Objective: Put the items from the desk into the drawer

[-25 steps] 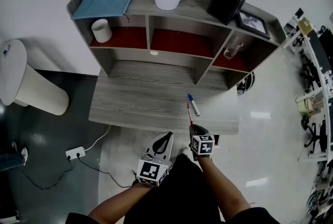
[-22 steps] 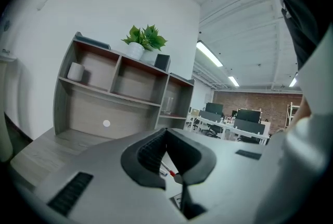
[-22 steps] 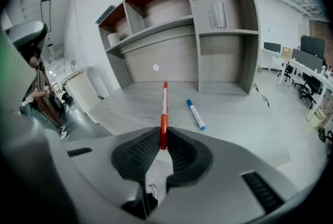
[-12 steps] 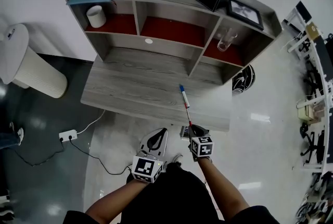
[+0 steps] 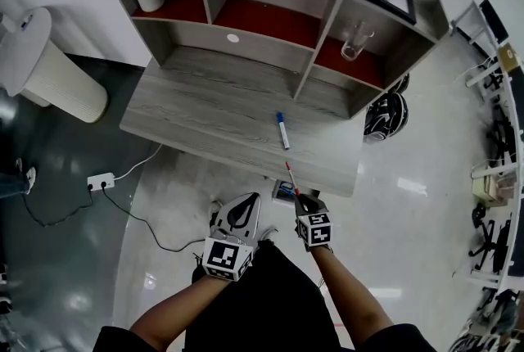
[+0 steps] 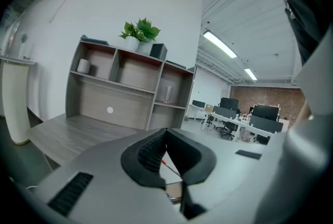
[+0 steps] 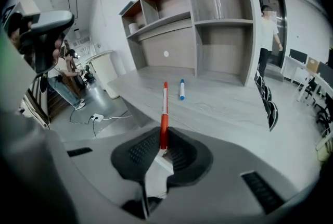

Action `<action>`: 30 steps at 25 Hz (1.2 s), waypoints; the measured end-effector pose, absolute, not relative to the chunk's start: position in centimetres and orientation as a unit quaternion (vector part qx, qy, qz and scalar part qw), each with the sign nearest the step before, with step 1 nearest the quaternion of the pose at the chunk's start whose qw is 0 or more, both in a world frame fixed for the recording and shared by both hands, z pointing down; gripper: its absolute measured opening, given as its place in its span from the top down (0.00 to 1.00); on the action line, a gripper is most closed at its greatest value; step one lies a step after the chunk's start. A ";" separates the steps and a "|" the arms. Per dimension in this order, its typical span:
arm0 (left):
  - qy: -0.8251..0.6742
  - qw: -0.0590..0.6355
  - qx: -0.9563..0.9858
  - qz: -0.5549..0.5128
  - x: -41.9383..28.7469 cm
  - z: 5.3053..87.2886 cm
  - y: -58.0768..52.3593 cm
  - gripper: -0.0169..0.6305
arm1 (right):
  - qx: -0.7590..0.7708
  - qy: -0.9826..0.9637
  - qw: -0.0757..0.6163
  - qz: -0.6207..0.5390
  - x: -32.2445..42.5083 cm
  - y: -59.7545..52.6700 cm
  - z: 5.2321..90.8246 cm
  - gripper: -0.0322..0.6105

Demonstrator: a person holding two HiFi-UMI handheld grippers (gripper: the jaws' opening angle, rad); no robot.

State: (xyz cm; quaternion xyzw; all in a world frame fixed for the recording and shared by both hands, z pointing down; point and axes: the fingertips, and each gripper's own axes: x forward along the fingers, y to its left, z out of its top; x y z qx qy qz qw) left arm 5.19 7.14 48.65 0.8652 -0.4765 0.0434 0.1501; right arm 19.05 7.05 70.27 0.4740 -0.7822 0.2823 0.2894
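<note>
While our right gripper [image 7: 164, 147] is clamped on the red pen [image 7: 164, 113], held just past the front edge of the desk [image 5: 196, 113] | blue pen [image 5: 282, 130] lies on the desk near that edge | left gripper [image 6: 165, 137] pressed together, empty | we cannot make out the drawer; we judge both pens not yet stowed

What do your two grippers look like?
The left gripper and right gripper are pale grey plastic shells lined with black ribbed pads. Each carries a white cube printed with black square markers. The person wears a black top.
</note>
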 end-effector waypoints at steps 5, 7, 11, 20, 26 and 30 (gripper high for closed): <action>-0.486 0.152 0.859 0.057 6.8 49.8 8.0 0.95 | 0.445 -0.794 0.333 0.248 20.2 8.6 72.6 0.86; -0.486 0.148 0.859 0.058 7.4 49.9 8.4 0.95 | 0.433 -0.798 0.342 0.242 20.6 9.2 73.2 0.86; -0.492 0.149 0.856 0.060 8.3 50.2 8.8 0.95 | 0.414 -0.802 0.358 0.237 21.6 10.1 74.7 0.86; -0.514 0.159 0.841 0.063 8.5 51.2 9.0 0.95 | 0.372 -0.806 0.415 0.200 22.9 11.1 77.9 0.86; -0.522 0.163 0.834 0.075 8.8 52.2 8.9 0.95 | 0.352 -0.803 0.440 0.194 23.8 10.6 80.5 0.86; -0.526 0.165 0.830 0.079 9.0 52.8 8.5 0.95 | 0.331 -0.805 0.455 0.189 24.0 10.4 82.7 0.86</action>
